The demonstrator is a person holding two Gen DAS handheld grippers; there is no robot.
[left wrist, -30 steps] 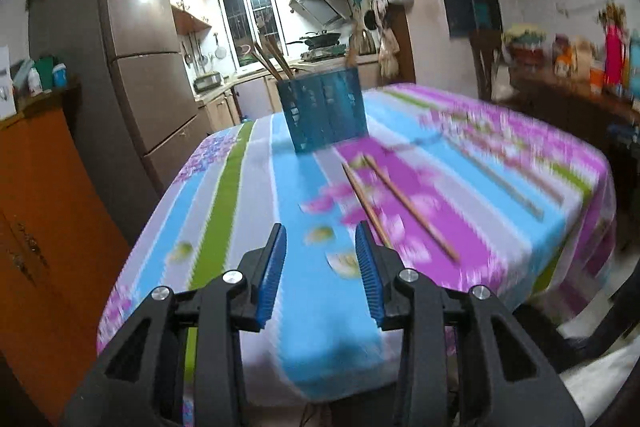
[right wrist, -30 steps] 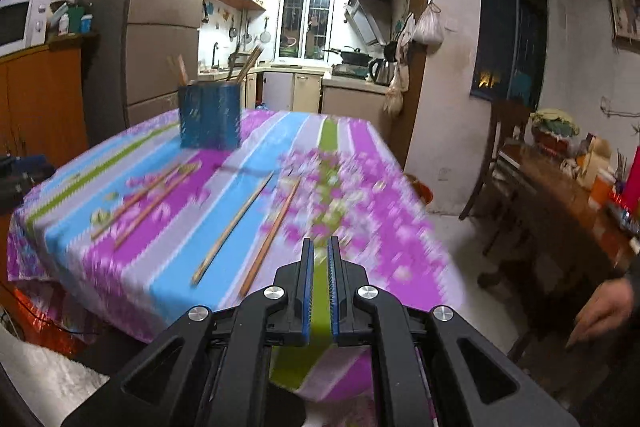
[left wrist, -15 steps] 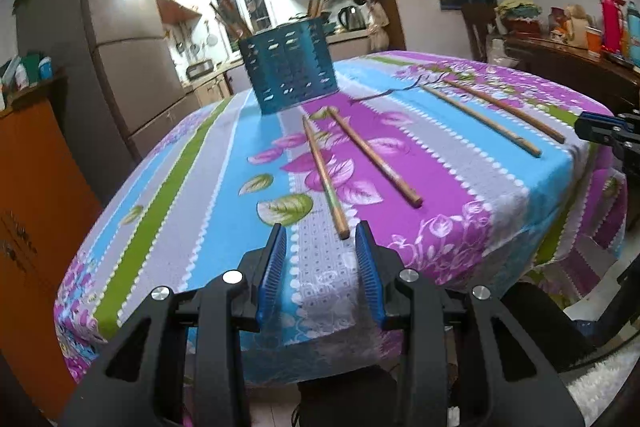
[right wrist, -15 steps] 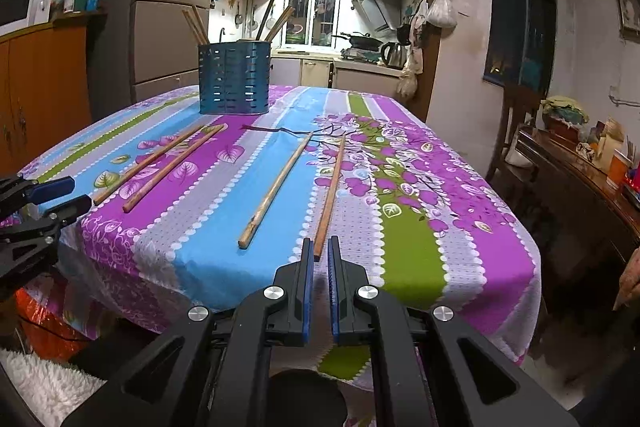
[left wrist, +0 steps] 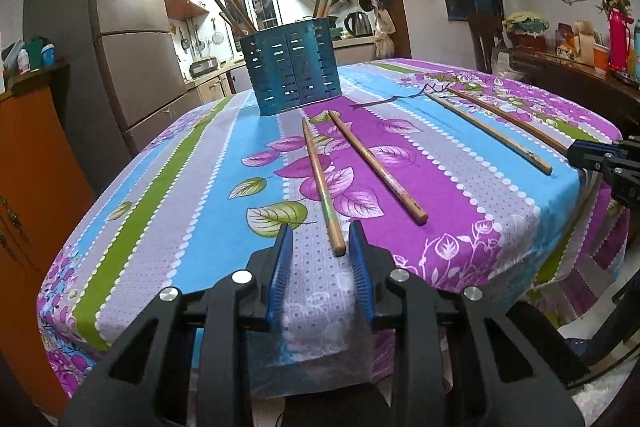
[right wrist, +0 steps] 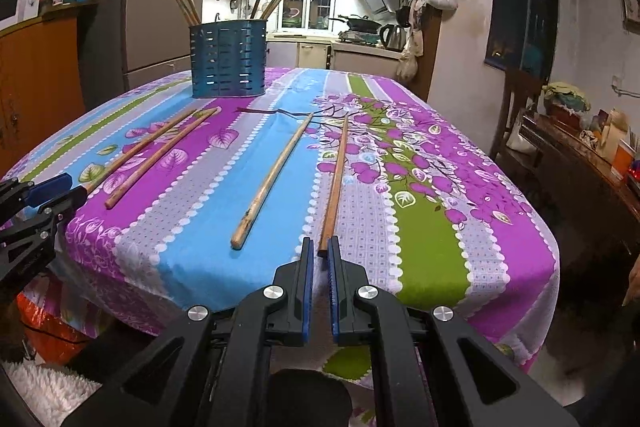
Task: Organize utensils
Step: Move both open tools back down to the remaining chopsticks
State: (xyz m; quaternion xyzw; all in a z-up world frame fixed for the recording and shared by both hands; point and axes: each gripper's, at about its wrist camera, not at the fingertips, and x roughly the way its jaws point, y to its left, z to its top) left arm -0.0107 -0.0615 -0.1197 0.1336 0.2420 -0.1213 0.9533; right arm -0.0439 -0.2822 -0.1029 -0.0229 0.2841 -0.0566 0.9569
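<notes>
A blue slotted holder [left wrist: 292,75] [right wrist: 228,63] with several chopsticks in it stands at the far side of the flowered tablecloth. Two pairs of loose chopsticks lie on the cloth. My left gripper [left wrist: 320,239] hovers at the near table edge. Its jaws are closing around the near end of one chopstick [left wrist: 322,187], and the pads do not press on it. A second chopstick [left wrist: 376,171] lies just to the right. My right gripper [right wrist: 320,243] is shut, its tips at the near end of the rightmost chopstick [right wrist: 336,183]. A thicker chopstick [right wrist: 272,179] lies to its left.
The table's near edge [left wrist: 320,307] drops off right under both grippers. A fridge [left wrist: 132,47] and an orange cabinet [left wrist: 32,167] stand on the left. A dark side table [right wrist: 592,167] with bottles and a chair are on the right. A person's hand [right wrist: 634,283] shows at the right edge.
Both grippers have come down and in toward the table's near edge, so each now sits at the end of a chopstick. The left jaws have narrowed a little.
</notes>
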